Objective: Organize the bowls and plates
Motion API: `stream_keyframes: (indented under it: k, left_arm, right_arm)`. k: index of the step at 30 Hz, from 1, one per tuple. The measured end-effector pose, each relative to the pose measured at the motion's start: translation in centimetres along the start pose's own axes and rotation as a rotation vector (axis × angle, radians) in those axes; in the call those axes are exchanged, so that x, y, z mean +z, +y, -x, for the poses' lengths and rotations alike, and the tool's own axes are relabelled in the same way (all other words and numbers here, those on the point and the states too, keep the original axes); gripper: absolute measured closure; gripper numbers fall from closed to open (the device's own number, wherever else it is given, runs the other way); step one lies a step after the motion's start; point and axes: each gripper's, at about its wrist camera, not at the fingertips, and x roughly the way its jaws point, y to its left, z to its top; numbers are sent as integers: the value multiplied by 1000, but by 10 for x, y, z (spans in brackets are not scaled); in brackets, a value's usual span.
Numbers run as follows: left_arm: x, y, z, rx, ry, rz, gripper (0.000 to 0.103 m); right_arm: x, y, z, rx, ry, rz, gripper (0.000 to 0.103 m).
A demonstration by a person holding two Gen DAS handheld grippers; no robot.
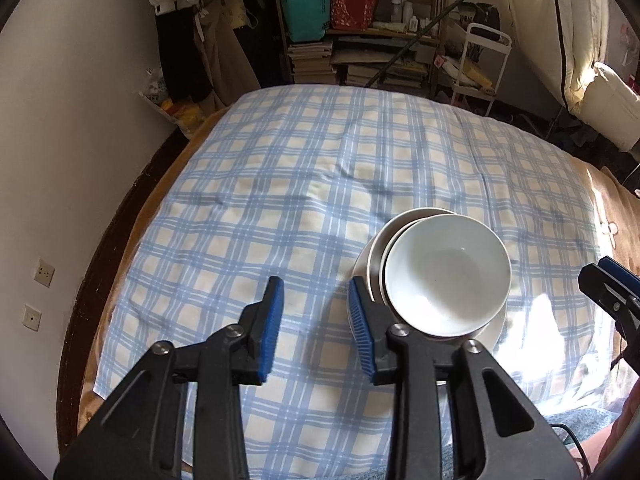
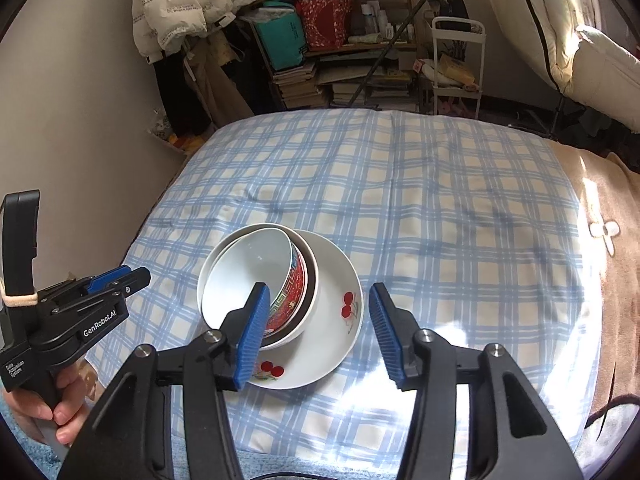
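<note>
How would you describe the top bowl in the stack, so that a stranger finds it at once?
On the blue checked cloth stands one stack of dishes on a white plate with red cherries. The top bowl sits tilted inside a plain white bowl. Only it has a red patterned band on its outside.

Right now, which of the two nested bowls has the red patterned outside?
The inner bowl, the one sitting on top: its outer wall carries a red, teal-edged band. The outer bowl under it looks plain white with a dark rim. Both rest on the cherry plate.
</note>
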Motion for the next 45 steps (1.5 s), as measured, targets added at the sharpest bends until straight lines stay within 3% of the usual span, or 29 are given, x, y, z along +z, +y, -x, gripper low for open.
stream_keyframes:
  k: [2, 7, 10, 14, 22, 31, 45]
  left_arm:
    - [-3, 2, 17, 20, -57, 1, 54]
    - [-12, 6, 52, 62, -175, 5, 16]
    - [-18, 9, 70, 93, -241, 22, 10]
    - [-27, 13, 88, 106, -307, 34, 7]
    - [-45, 14, 110, 213, -442, 35, 1]
    - [-49, 19, 105, 157, -443, 53, 1]
    - [-46, 20, 88, 177, -395, 62, 1]
  right_arm:
    - [-2, 0, 12, 12, -32, 16, 33]
    - [-8, 7, 39, 11, -144, 74, 15]
    - [-11, 10, 53, 18, -221, 100, 1]
    - [-15, 16, 71, 12, -319, 128, 0]
    - [-19, 17, 71, -44, -370, 145, 0]
    - [-17, 11, 65, -50, -407, 134, 0]
    - [-14, 8, 51, -89, -372, 128, 0]
